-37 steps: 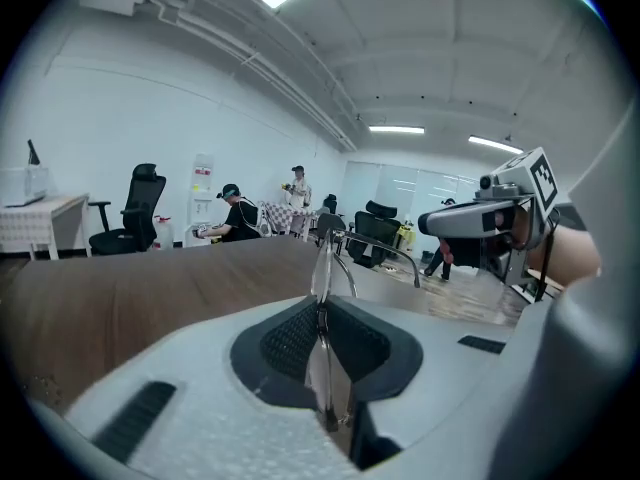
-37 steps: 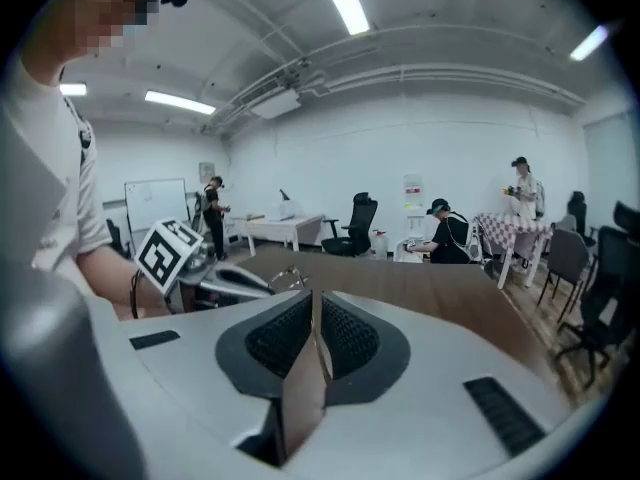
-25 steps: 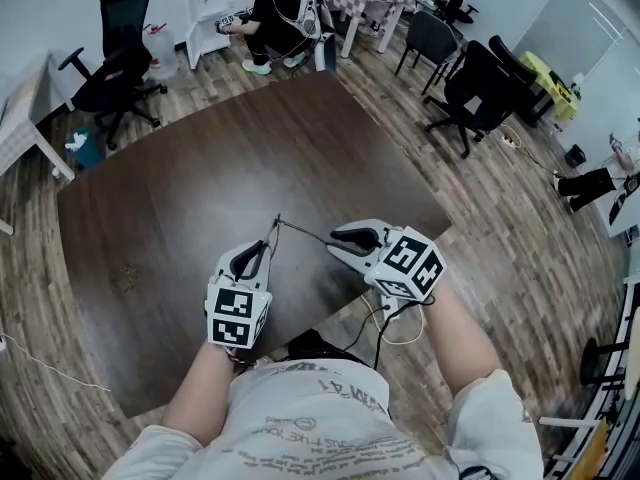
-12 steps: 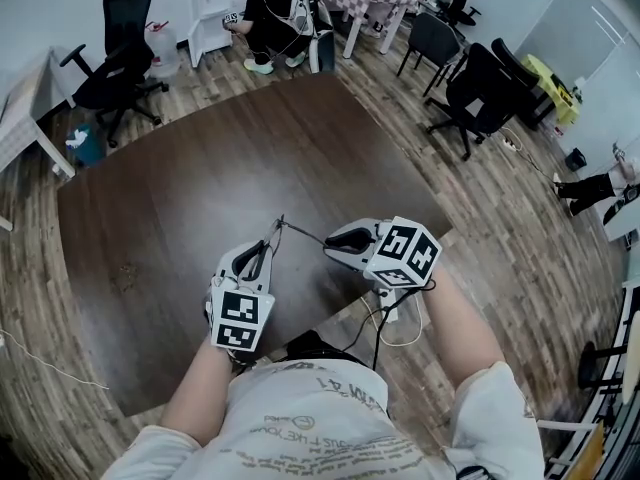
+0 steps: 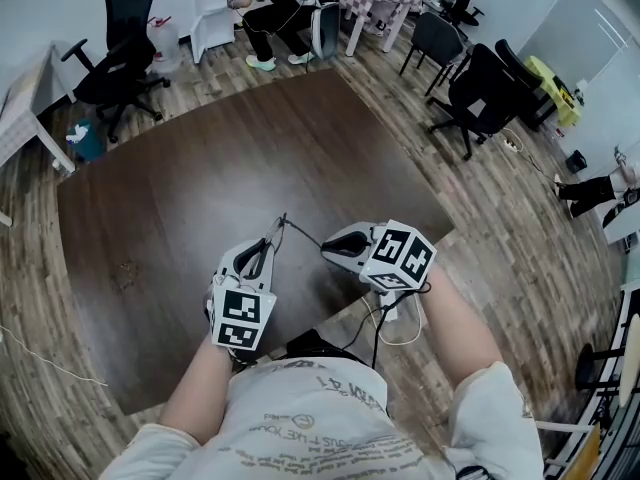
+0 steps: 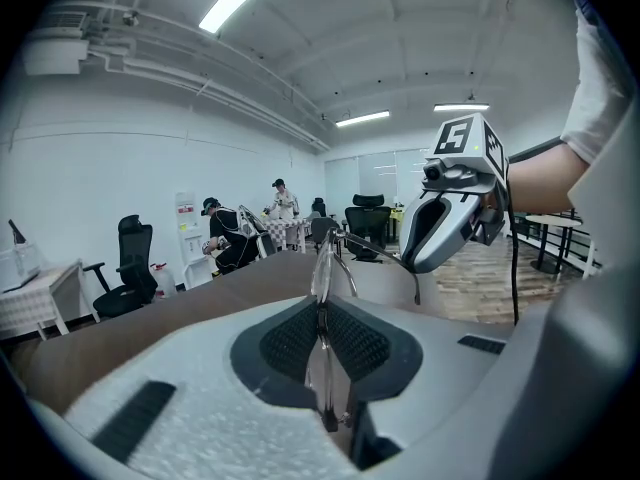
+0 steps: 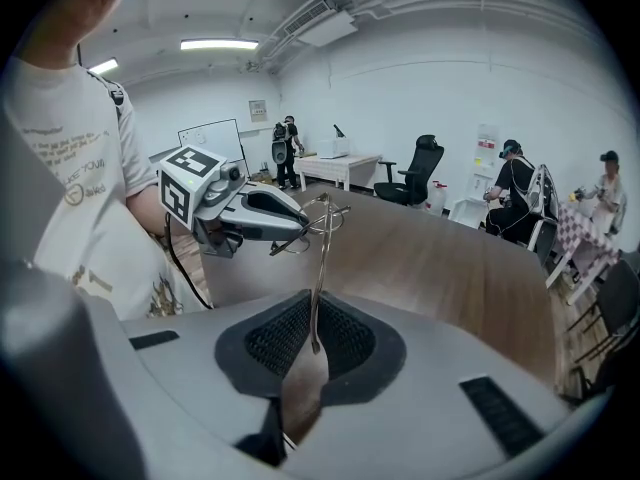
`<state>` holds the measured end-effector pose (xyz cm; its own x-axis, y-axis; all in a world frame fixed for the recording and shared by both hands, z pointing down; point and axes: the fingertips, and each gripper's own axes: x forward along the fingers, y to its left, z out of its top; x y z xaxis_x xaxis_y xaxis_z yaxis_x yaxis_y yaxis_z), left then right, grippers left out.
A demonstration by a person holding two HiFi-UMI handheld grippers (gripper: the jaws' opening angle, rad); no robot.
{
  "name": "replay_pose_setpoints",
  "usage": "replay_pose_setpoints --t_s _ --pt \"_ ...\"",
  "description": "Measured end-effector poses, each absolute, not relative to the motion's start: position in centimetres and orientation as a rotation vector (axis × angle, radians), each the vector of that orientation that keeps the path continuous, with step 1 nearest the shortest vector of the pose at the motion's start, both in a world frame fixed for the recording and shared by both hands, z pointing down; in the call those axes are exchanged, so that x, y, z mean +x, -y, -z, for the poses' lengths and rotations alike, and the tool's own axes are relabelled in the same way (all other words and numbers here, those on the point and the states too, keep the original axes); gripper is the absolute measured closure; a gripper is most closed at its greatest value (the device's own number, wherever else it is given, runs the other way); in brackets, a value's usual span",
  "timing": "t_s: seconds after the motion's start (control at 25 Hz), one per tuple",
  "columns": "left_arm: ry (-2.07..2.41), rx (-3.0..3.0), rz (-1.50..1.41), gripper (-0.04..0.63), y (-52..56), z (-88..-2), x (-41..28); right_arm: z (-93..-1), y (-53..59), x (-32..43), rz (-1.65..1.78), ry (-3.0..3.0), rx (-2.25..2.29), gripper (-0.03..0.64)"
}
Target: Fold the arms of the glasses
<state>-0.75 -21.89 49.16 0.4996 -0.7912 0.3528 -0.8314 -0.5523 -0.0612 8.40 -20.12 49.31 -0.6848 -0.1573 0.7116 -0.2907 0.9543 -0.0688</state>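
Observation:
The thin wire-framed glasses (image 5: 281,225) hang in the air over the near part of the dark table (image 5: 180,198), held between both grippers. My left gripper (image 5: 262,252) is shut on the front frame, which stands edge-on between its pads (image 6: 322,298). One arm of the glasses (image 6: 378,259) runs out to my right gripper (image 6: 445,218). In the right gripper view the right gripper (image 7: 313,344) is shut on that arm's tip (image 7: 317,308), with the glasses' front (image 7: 322,212) and the left gripper (image 7: 250,213) beyond it. In the head view the right gripper (image 5: 328,249) sits just right of the left one.
The table's near edge (image 5: 350,313) lies under my hands, with a cable (image 5: 385,318) hanging below the right gripper. Black office chairs (image 5: 475,93) stand to the right and another chair (image 5: 115,63) at the far left. A person (image 5: 270,8) sits beyond the table's far end.
My right gripper has shifted slightly left and nearer to the left gripper, carrying the arm's tip with it. The left gripper has barely moved.

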Motion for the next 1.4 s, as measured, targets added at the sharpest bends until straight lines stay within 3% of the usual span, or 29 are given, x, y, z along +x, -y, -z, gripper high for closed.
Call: replay_pose_setpoints --t_s 1.4 --pt "1.485 2.45 -0.379 0.553 22.1 -49.7 -3.5 -51.6 19.1 1.8 -0.506 2.604 0.493 0.589"
